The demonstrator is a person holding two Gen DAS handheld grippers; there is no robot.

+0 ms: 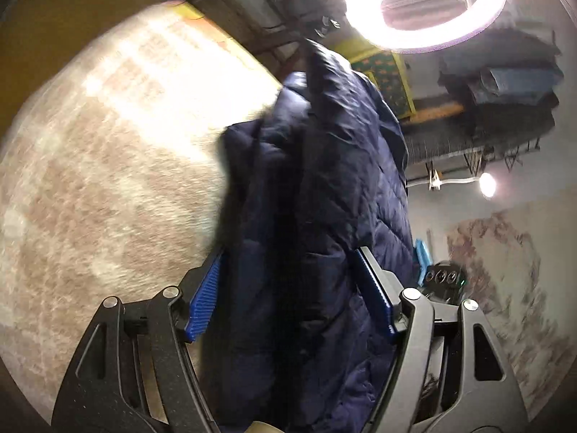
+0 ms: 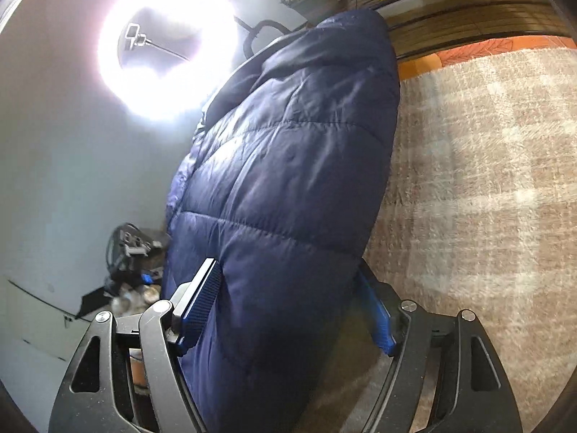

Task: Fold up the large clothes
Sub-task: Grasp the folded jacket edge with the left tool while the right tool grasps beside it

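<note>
A dark navy quilted puffer jacket (image 1: 324, 187) hangs in the air, lifted off the carpet. My left gripper (image 1: 288, 288) is shut on a thick bunch of the jacket, which fills the gap between the blue pads (image 1: 205, 299). In the right wrist view the same jacket (image 2: 288, 180) rises up in front of the camera, and my right gripper (image 2: 288, 303) is shut on its padded edge between the blue pads (image 2: 202, 299). Both cameras are tilted sideways. The rest of the jacket is hidden behind its own bulk.
A shaggy beige and brown carpet (image 1: 108, 180) lies below, also in the right wrist view (image 2: 487, 198). A bright ring light (image 1: 425, 3) on a stand glares nearby (image 2: 166, 54). Shelves with folded fabrics (image 1: 505, 86) and a pale wall (image 2: 54, 162) stand behind.
</note>
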